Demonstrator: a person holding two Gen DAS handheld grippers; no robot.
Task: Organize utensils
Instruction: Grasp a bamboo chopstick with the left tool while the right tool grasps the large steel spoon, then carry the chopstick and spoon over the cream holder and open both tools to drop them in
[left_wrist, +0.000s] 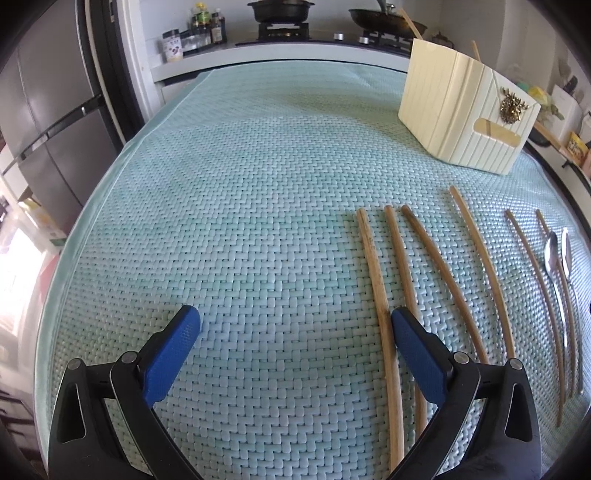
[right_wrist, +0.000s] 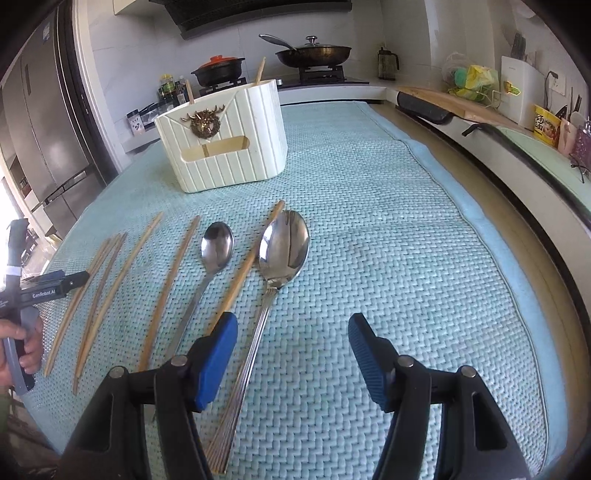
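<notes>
Several wooden chopsticks lie side by side on the woven mint mat, also in the right wrist view. Two steel spoons lie among them: a small spoon and a large spoon, both seen far right in the left wrist view. A cream ribbed utensil holder stands behind them, with two chopsticks upright in it. My left gripper is open and empty, its right finger over the leftmost chopsticks. My right gripper is open and empty, just right of the large spoon's handle.
A stove with a pan and a pot stands behind the mat. A fridge is at the left. The counter at the right holds a cutting board and packets. The left gripper's body shows at the left edge of the right wrist view.
</notes>
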